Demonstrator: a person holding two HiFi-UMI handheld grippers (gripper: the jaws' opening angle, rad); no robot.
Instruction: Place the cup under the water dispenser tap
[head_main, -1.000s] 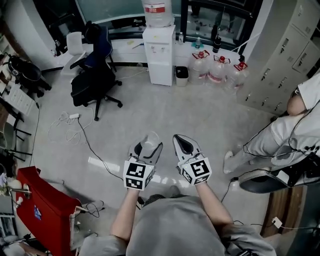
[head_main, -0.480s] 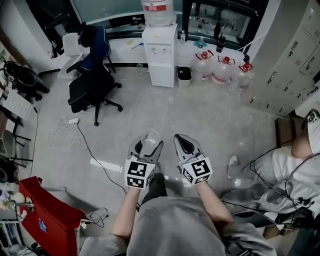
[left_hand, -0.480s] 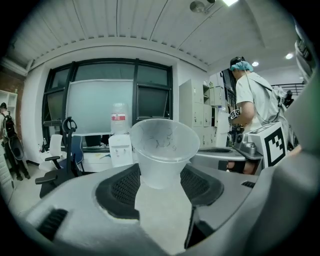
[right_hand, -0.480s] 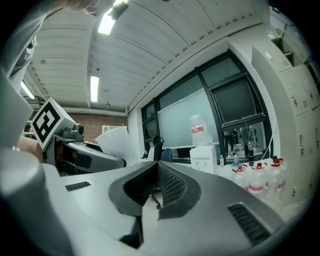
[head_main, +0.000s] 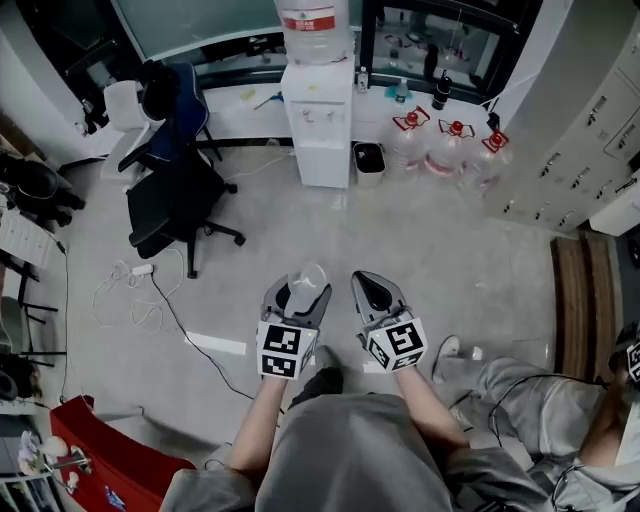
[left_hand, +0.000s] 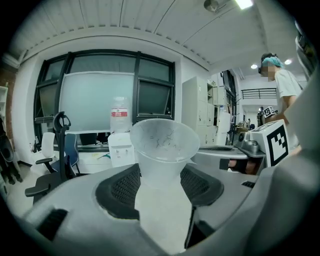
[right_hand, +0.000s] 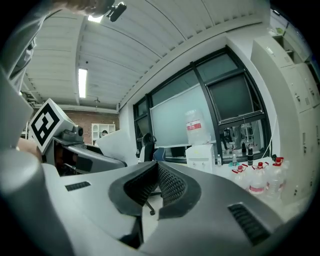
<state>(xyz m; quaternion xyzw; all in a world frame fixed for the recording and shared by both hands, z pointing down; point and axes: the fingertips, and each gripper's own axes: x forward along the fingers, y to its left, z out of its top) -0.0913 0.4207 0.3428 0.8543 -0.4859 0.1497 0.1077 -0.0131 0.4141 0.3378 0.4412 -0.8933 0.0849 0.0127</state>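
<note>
A clear plastic cup (head_main: 306, 281) stands upright between the jaws of my left gripper (head_main: 297, 292), which is shut on its lower half. In the left gripper view the cup (left_hand: 164, 150) fills the middle, its rim above the pads of the left gripper (left_hand: 161, 186). My right gripper (head_main: 372, 290) is level beside it, shut with nothing in it; its pads meet in the right gripper view (right_hand: 156, 176). The white water dispenser (head_main: 320, 110), a big bottle on top, stands far ahead against the window wall. It is also seen small behind the cup (left_hand: 120, 148) and in the right gripper view (right_hand: 201, 158).
A dark office chair (head_main: 175, 190) stands left of the way ahead. A small bin (head_main: 368, 160) and three large water bottles (head_main: 450, 145) sit right of the dispenser. Lockers (head_main: 590, 130) line the right wall. Cables (head_main: 140, 290) lie on the floor; a person (head_main: 530, 400) sits low right.
Both grippers have travelled forward together across the floor with the cup still held. The dispenser and chair sit closer in view; the person at right has slid toward the lower right corner.
</note>
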